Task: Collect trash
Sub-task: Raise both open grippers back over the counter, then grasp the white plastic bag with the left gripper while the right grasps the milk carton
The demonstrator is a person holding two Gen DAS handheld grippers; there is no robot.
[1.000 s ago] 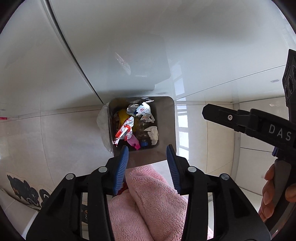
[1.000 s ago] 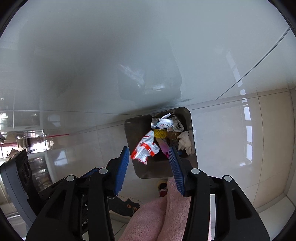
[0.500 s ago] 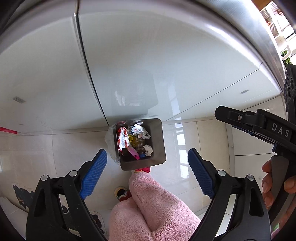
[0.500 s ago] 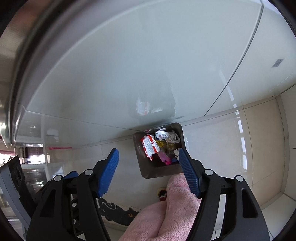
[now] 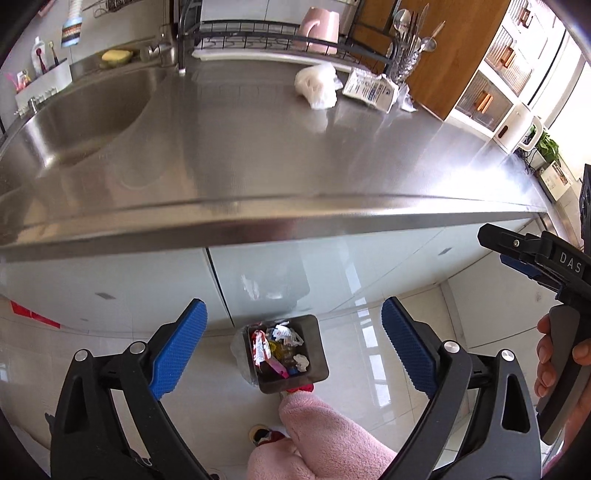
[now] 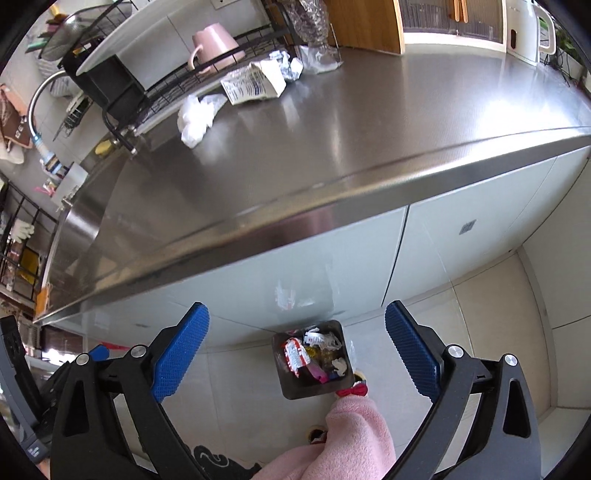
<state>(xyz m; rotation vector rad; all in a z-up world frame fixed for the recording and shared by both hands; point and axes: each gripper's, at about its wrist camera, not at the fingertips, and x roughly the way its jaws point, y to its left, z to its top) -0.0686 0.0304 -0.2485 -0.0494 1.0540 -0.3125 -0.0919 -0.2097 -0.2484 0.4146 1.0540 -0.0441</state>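
A small dark trash bin [image 5: 314,363] [image 6: 291,387] stands on the floor by the cabinets, holding several wrappers and crumpled papers. On the steel counter [image 5: 280,155] [image 6: 332,155] lie a crumpled white plastic bag [image 5: 316,85] [image 6: 195,118], a flattened milk carton [image 5: 371,90] [image 6: 253,86] and crumpled paper [image 5: 408,105] [image 6: 286,64]. My left gripper [image 5: 293,349] is open and empty, high above the bin. My right gripper [image 6: 297,350] is open and empty too; it also shows at the right of the left wrist view [image 5: 532,254].
A sink [image 5: 85,110] with a faucet [image 5: 177,48] lies at the counter's left. A dish rack [image 5: 266,33] with a pink cup [image 5: 319,29] [image 6: 216,46] stands at the back, beside a cutlery holder [image 5: 410,48]. My pink-trousered leg [image 5: 325,435] stands by the bin.
Both grippers rose away from the bin and tilted up, so the countertop came into view. Both opened wide from nearly shut a second ago.
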